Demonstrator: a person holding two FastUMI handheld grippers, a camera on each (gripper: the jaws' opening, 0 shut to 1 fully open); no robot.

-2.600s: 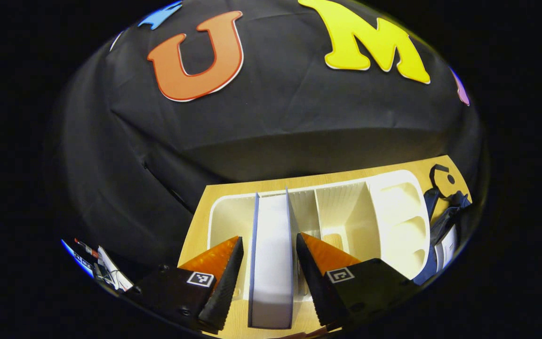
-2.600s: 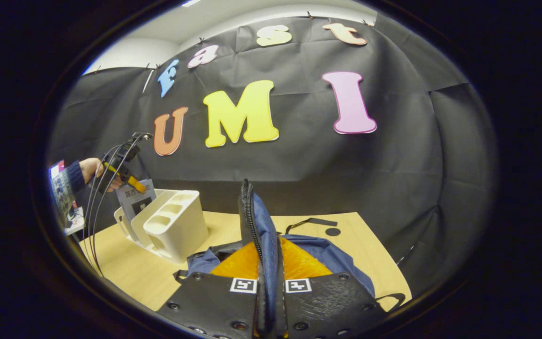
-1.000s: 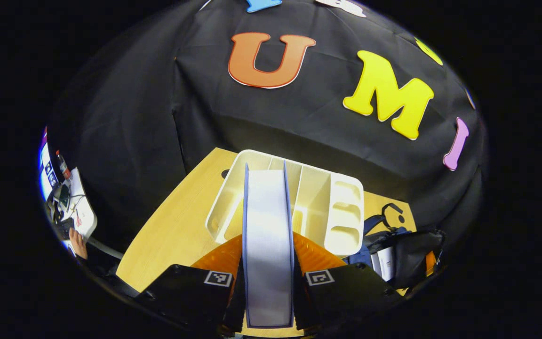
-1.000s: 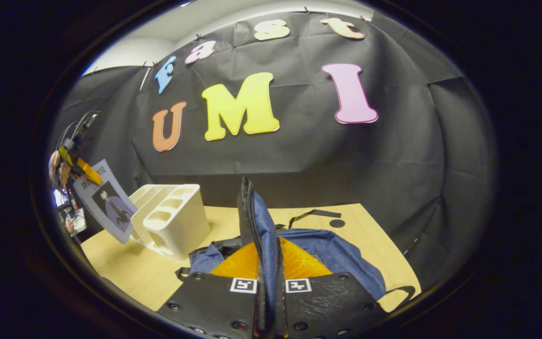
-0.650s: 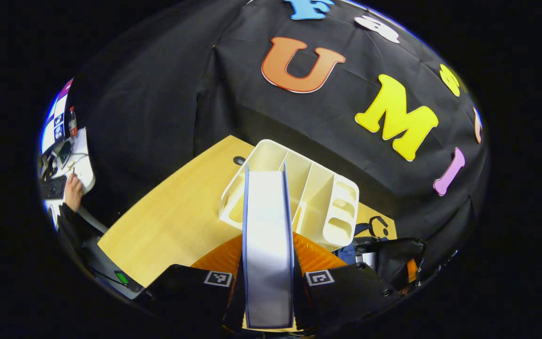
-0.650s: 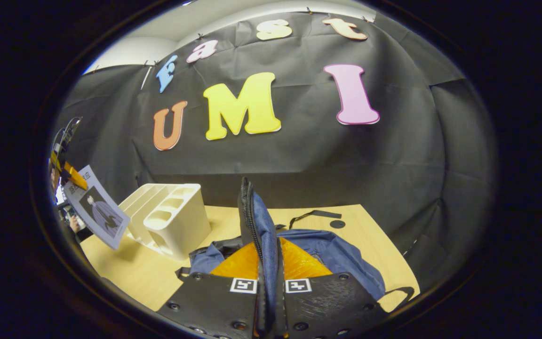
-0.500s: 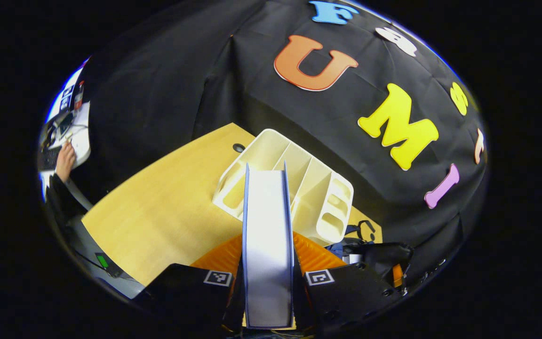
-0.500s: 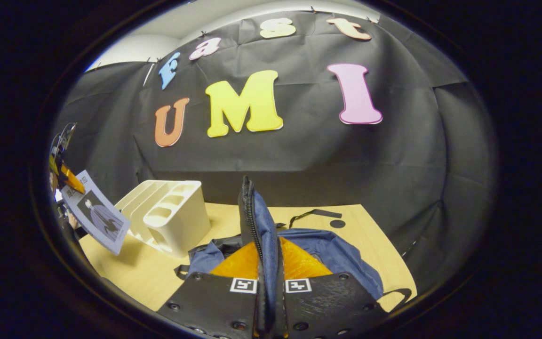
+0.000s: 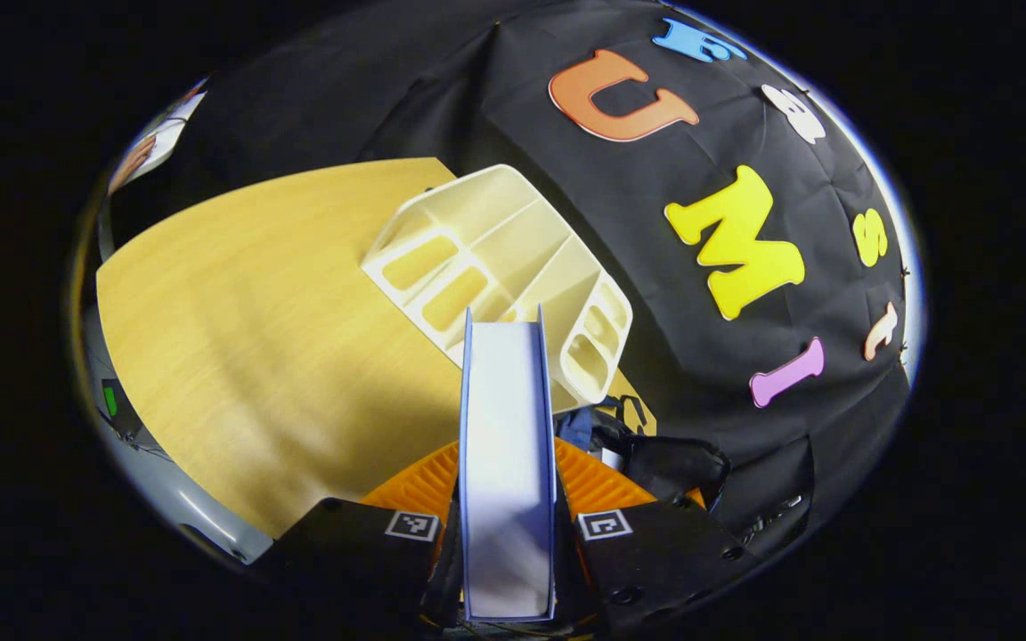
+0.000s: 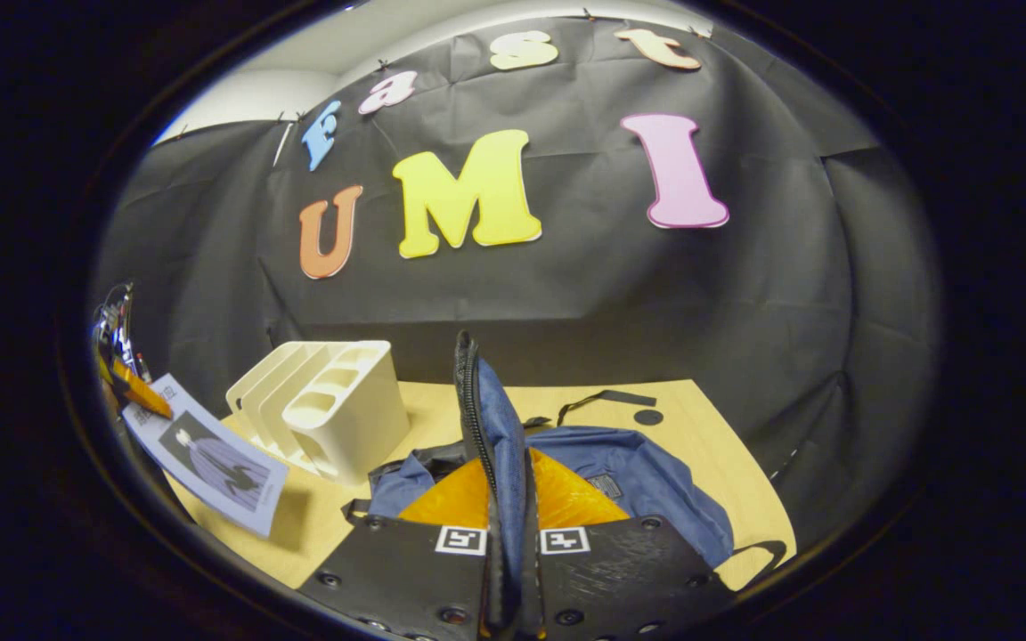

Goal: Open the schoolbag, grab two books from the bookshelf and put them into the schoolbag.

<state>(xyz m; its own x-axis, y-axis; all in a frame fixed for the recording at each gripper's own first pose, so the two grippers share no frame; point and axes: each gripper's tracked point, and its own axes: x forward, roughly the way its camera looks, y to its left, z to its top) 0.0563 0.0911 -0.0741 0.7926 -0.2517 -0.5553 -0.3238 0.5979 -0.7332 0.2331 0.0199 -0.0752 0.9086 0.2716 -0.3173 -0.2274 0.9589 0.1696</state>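
My left gripper (image 9: 507,485) is shut on a thick book (image 9: 506,427) with a pale blue cover, seen page-edge on and held in the air over the table. The same book (image 10: 210,463) hangs tilted at the left of the right gripper view, held by the left gripper (image 10: 134,385). The cream bookshelf (image 9: 500,271) stands past the book; I see no books in its slots. My right gripper (image 10: 507,499) is shut on the blue schoolbag's zippered flap (image 10: 482,427) and holds it upright. The schoolbag (image 10: 620,485) lies on the table beside the bookshelf (image 10: 326,405).
The wooden table (image 9: 237,347) spreads to the left of the bookshelf. A black strap (image 10: 598,401) of the bag lies on the table toward the back. The black cloth wall rises right behind the table.
My left gripper closed on the book, pulled it out of the bookshelf, lifted it, then swung it down and tilted it toward the schoolbag. The right gripper kept hold of the flap.
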